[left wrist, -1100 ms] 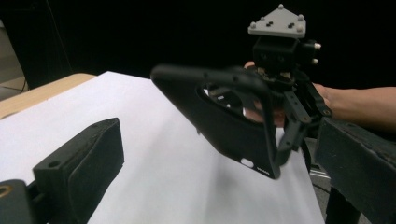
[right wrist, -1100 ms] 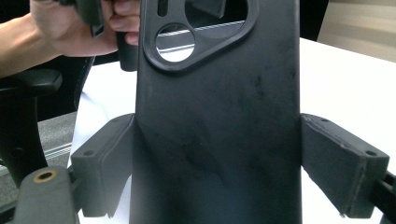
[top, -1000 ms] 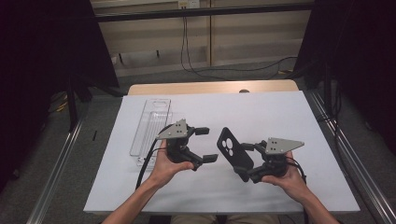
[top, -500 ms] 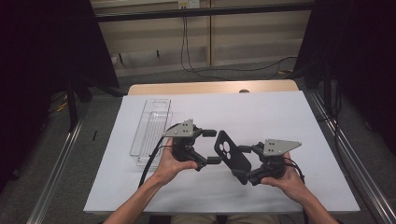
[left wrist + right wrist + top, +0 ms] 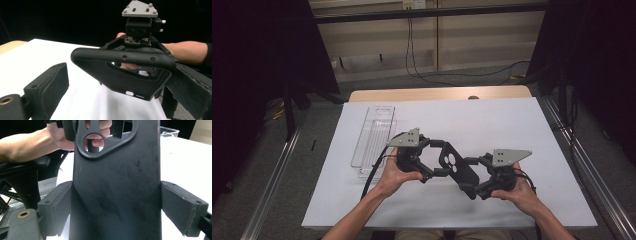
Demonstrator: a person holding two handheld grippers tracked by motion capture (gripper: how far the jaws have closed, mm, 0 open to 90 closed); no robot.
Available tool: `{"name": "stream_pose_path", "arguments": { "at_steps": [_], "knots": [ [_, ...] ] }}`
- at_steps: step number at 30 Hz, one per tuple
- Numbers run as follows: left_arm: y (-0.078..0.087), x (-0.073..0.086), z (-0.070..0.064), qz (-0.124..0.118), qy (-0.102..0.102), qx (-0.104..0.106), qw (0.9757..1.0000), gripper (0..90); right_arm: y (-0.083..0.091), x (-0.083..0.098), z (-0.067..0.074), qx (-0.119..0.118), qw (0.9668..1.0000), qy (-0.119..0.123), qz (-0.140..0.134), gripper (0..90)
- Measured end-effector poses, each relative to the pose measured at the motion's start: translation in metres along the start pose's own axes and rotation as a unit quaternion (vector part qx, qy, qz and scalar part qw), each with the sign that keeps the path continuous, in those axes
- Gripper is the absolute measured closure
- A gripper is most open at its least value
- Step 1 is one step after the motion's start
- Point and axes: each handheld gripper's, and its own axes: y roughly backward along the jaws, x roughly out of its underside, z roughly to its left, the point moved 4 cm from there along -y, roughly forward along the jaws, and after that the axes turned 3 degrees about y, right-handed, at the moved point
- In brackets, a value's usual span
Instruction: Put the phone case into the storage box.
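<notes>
White surface (image 5: 512, 130), dark room behind. Your right gripper (image 5: 472, 175) pinches the black phone case (image 5: 454, 165) by both edges, held above the surface's middle. Left gripper (image 5: 437, 157) has fingers spread round the case's camera end, not pressing yet. Handover step; next, close left w/ care, then release right.

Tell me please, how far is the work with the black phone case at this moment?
Done: the black phone case is lifted off the table, clamped by its long edges in the right tongs. In hand: the left tongs stand open around its free end, not gripping. Left, probably: closing them and passing it over, perhaps toward the clear tray.
</notes>
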Motion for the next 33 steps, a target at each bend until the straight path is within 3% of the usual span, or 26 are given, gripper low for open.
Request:
{"name": "stream_pose_path", "arguments": {
  "at_steps": [11,12,22,30,33],
  "knots": [
    [-0.0043,0.0000,-0.0043,-0.007,-0.018,0.014,0.9997,8.6,-0.0029,0.0000,0.0036,-0.017,0.9998,0.004,0.004,13.7],
    [-0.0052,-0.0004,-0.0049,-0.017,-0.017,0.010,0.9996,8.6,-0.0031,0.0001,0.0040,-0.019,0.9998,0.003,0.003,13.7],
    [-0.0054,-0.0002,-0.0073,-0.016,-0.013,0.015,0.9997,7.3,-0.0035,0.0005,0.0032,-0.025,0.9997,-0.006,-0.003,13.9],
    [-0.0044,-0.0007,-0.0075,-0.007,-0.016,0.018,0.9997,10.8,-0.0065,0.0026,0.0043,-0.024,0.9997,0.002,0.008,14.0],
    [-0.0044,-0.0008,-0.0075,-0.011,-0.008,0.019,0.9997,11.5,-0.0069,0.0021,0.0043,-0.022,0.9997,0.005,0.007,14.0]
  ]
}}
